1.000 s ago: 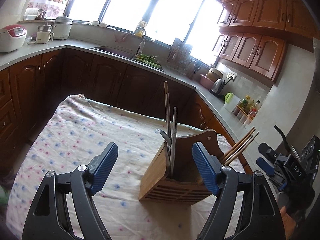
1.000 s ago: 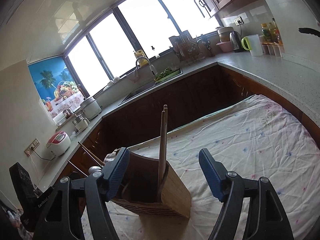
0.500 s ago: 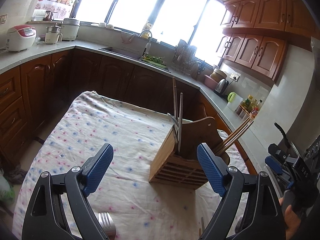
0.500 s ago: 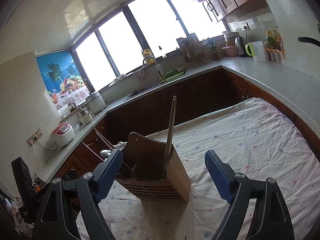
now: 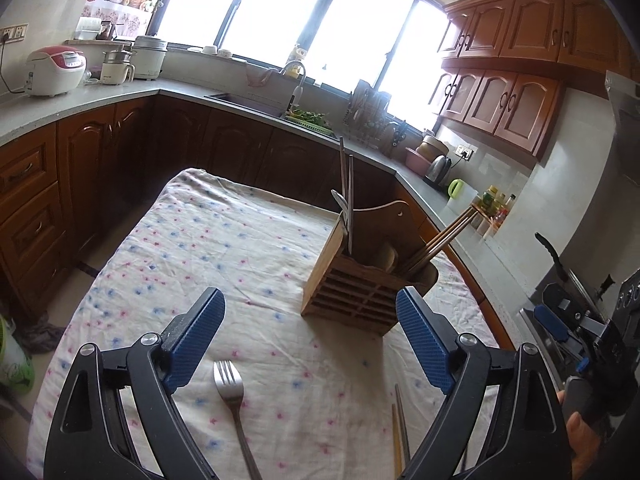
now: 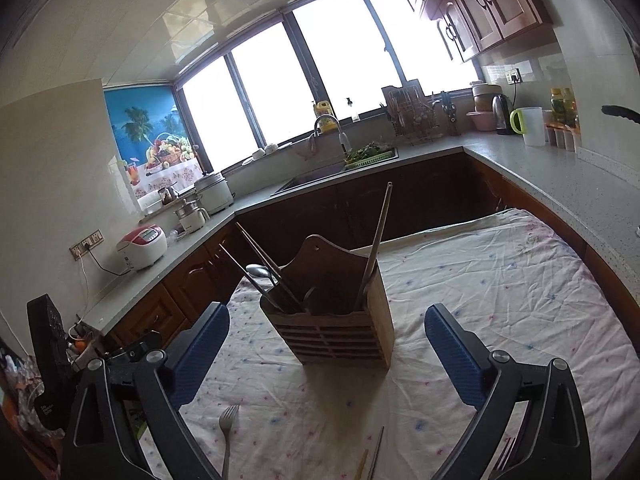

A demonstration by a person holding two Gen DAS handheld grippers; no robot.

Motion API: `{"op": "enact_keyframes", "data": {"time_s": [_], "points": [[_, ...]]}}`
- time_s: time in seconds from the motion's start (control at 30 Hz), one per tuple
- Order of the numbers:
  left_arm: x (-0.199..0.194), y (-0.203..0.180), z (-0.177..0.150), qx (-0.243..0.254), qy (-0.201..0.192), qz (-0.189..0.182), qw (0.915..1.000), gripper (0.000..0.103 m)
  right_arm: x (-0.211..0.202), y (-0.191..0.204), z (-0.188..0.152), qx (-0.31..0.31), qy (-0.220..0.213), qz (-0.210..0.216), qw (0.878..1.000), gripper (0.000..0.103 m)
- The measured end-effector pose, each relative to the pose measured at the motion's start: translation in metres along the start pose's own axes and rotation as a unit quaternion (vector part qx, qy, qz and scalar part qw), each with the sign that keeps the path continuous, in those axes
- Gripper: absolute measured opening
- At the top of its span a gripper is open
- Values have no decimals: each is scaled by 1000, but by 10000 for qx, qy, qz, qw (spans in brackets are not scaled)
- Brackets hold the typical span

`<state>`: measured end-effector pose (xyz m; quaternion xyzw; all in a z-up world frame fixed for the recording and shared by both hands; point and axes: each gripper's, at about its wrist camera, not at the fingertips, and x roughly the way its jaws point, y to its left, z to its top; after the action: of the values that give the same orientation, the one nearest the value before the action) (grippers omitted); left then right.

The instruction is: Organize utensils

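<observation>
A wooden utensil holder [image 5: 360, 276] stands on the cloth-covered table [image 5: 208, 248]; it also shows in the right wrist view [image 6: 340, 328]. It holds chopsticks [image 5: 444, 240], a spoon [image 6: 260, 271] and upright sticks [image 6: 376, 248]. A metal fork [image 5: 232, 396] lies on the cloth near me, also seen in the right wrist view [image 6: 227, 428]. Loose chopsticks [image 5: 400, 432] lie beside it. A second fork [image 6: 505, 454] shows partly behind my right finger. My left gripper [image 5: 308, 340] is open and empty above the fork. My right gripper [image 6: 326, 354] is open and empty, facing the holder.
Kitchen counters [image 5: 80, 96] with dark cabinets wrap around the table. A rice cooker [image 5: 54, 70], a sink [image 6: 312, 176], a kettle [image 6: 502, 114] and bottles [image 6: 560, 106] stand on them. The right gripper [image 5: 580, 332] shows at the table's right edge.
Both grippers have pulled back and up from the holder. The fork and loose chopsticks on the near cloth have come into view.
</observation>
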<state>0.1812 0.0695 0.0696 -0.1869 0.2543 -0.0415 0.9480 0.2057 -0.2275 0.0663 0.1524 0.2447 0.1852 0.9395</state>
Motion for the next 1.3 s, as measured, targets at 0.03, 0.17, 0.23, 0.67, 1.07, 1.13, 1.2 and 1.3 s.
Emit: {"op": "enact_keyframes", "data": {"time_s": [0.03, 0.17, 0.23, 0.67, 1.07, 1.13, 1.2, 1.3], "points": [[-5, -1, -4, 19, -3, -9, 10000, 89, -5, 2, -4, -42, 1, 26, 10000, 101], [-25, -4, -22, 99, -73, 15, 9999, 90, -25, 7, -24, -195, -5, 31, 9998, 102], [-34, -8, -30, 188, -98, 44, 9998, 90, -36, 8, -34, -250, -23, 14, 9997, 102], [-108, -41, -56, 989, -801, 170, 9917, 103, -120, 32, -45, -952, -719, -53, 9928, 103], [-110, -17, -124, 897, -1026, 672, 9884, 103, -134, 18, -122, -992, -1130, -658, 9864, 103], [-105, -14, -132, 884, -932, 698, 9893, 103, -132, 15, -130, -942, -1066, -684, 9875, 103], [-102, -13, -140, 882, -889, 732, 9894, 103, -128, 13, -137, -933, -948, -682, 9888, 103], [-100, -15, -146, 975, -893, 825, 9878, 103, -125, 13, -146, -1031, -859, -700, 9885, 103]]}}
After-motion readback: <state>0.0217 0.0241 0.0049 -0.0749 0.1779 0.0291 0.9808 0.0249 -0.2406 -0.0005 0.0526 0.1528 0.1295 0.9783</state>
